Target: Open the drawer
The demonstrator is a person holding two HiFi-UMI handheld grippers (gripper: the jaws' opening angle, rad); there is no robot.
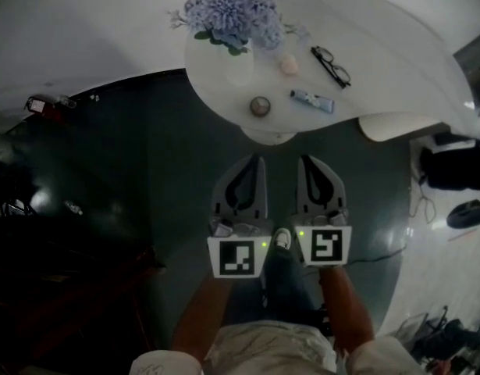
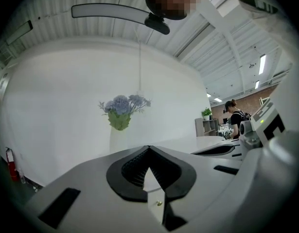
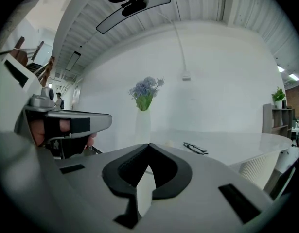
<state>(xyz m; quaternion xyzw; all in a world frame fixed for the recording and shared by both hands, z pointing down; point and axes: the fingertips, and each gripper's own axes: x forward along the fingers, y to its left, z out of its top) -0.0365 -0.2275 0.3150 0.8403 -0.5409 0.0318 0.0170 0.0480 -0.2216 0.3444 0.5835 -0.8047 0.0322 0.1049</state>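
No drawer shows in any view. My left gripper (image 1: 257,162) and right gripper (image 1: 305,161) hang side by side over the dark floor, both pointing at the near edge of a white curved table (image 1: 396,45). The left gripper (image 2: 149,148) has its jaw tips touching with nothing between them. The right gripper (image 3: 149,145) is likewise shut and empty. Each gripper shows at the edge of the other's view: the right gripper (image 2: 266,130) and the left gripper (image 3: 66,123).
On the table stand a white vase of blue flowers (image 1: 238,22), black glasses (image 1: 331,66), a small tube (image 1: 312,100) and a round dish (image 1: 260,105). A fire extinguisher (image 1: 44,104) lies at the left wall. Black gear and cables (image 1: 454,170) sit on the right. A person (image 2: 234,113) stands far off.
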